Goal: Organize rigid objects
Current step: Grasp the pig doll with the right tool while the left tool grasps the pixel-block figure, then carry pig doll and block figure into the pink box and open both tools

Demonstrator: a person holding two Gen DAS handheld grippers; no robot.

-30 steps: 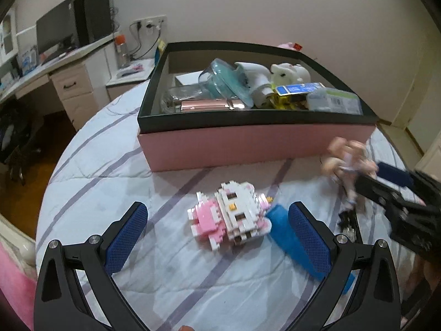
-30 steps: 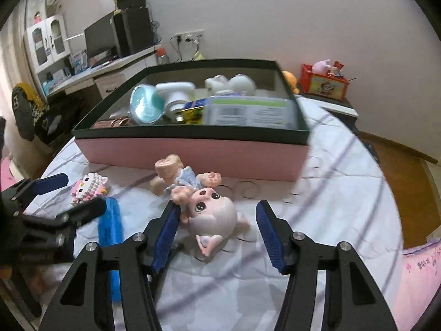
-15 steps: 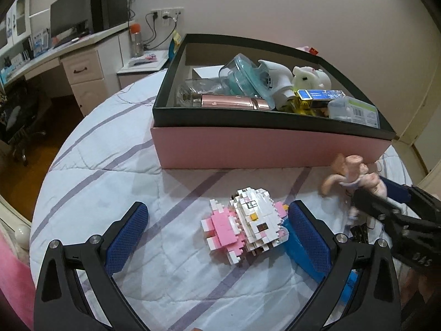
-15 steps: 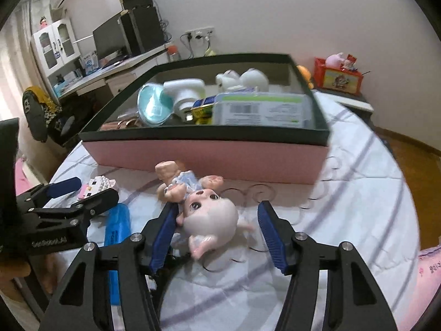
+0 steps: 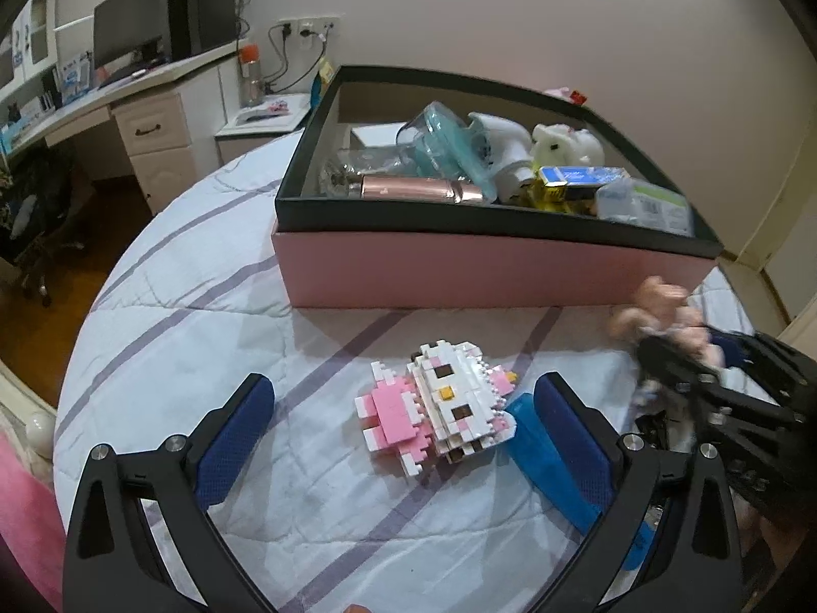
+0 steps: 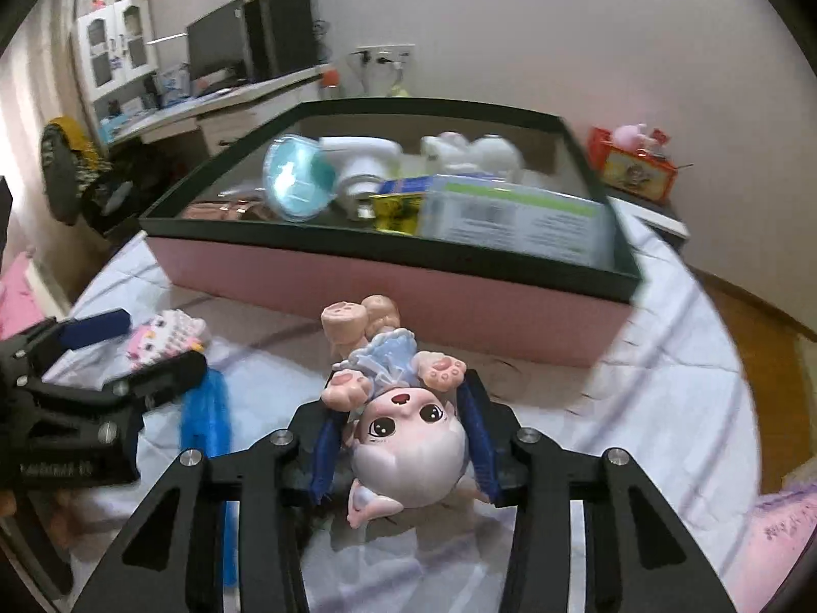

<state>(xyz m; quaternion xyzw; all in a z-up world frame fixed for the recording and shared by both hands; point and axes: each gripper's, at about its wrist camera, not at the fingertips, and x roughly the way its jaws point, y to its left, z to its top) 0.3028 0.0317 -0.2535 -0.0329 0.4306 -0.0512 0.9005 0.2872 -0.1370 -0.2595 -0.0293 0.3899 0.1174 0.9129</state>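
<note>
A big-headed doll [image 6: 408, 460] in a blue dress lies head toward me on the striped bedspread [image 6: 638, 408]. My right gripper [image 6: 403, 398] is closing, and its blue pads [image 6: 327, 439] press on both sides of the doll's head. The left wrist view shows that gripper [image 5: 669, 357] blurred, with the doll's legs [image 5: 658, 301] sticking out. A pink and white brick-built cat [image 5: 439, 408] lies between the wide-open fingers of my left gripper [image 5: 403, 393], untouched. The right wrist view shows the left gripper [image 6: 153, 342] open around the cat [image 6: 163, 337].
A pink box with a black rim [image 5: 485, 276] stands behind both toys, holding a teal container, a white plush, a rose-gold tube and small cartons. A blue flat piece [image 5: 541, 444] lies by the brick cat. A desk [image 5: 153, 117] stands off the bed's left.
The right jaws have narrowed from a wide gap onto the doll's head, which now sits deeper between the fingers. The left gripper stays open over the brick cat.
</note>
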